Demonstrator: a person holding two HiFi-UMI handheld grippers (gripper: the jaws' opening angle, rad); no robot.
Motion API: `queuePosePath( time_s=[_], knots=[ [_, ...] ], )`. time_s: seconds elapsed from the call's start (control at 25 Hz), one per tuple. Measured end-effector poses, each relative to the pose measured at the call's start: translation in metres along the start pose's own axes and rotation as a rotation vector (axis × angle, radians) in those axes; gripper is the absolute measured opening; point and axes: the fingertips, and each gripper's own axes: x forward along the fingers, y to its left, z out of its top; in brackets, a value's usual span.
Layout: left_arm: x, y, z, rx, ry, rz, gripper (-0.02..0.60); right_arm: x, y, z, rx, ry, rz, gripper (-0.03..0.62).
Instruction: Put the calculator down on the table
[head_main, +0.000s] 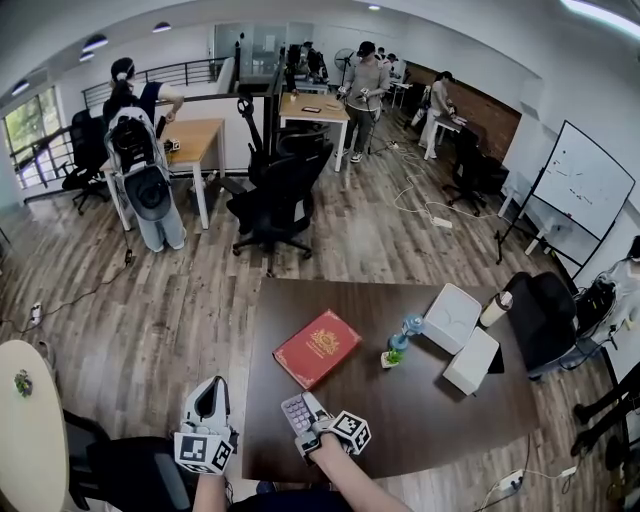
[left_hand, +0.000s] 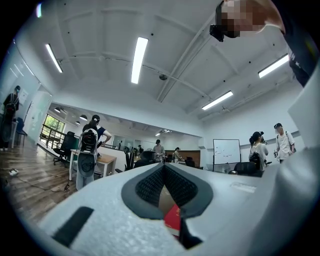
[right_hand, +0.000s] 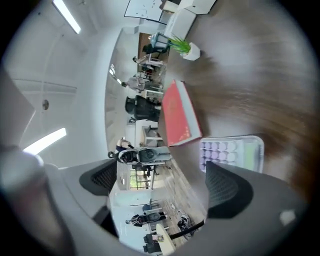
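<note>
The calculator (head_main: 294, 412), pale with lilac keys, lies flat on the dark wooden table (head_main: 420, 410) near its front left corner. My right gripper (head_main: 307, 406) hovers just over its near end, open, with nothing between the fingers. In the right gripper view the calculator (right_hand: 232, 152) rests on the wood beyond the right pad, and the gripper (right_hand: 162, 182) has its jaws spread wide. My left gripper (head_main: 209, 393) hangs off the table's left edge, shut and empty; in its own view the gripper (left_hand: 164, 167) has its pads meeting at the tips.
A red book (head_main: 317, 346) lies behind the calculator. Further right stand a small potted plant (head_main: 393, 355), a blue bottle (head_main: 412, 324) and two white boxes (head_main: 452, 318). A black chair (head_main: 545, 315) is at the table's right end. People and desks fill the room behind.
</note>
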Motion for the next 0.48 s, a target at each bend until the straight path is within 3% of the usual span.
queuePosePath(
  time_s=[0.28,0.48],
  knots=[
    [0.001,-0.002,0.0,-0.003,0.004,-0.007,-0.005,-0.005,0.075,0.004,-0.015,-0.02,0.269,0.557],
    [0.0,-0.004,0.001,0.003,0.002,-0.015,-0.005,-0.011,0.112,0.002,-0.02,-0.019,0.364,0.553]
  ],
)
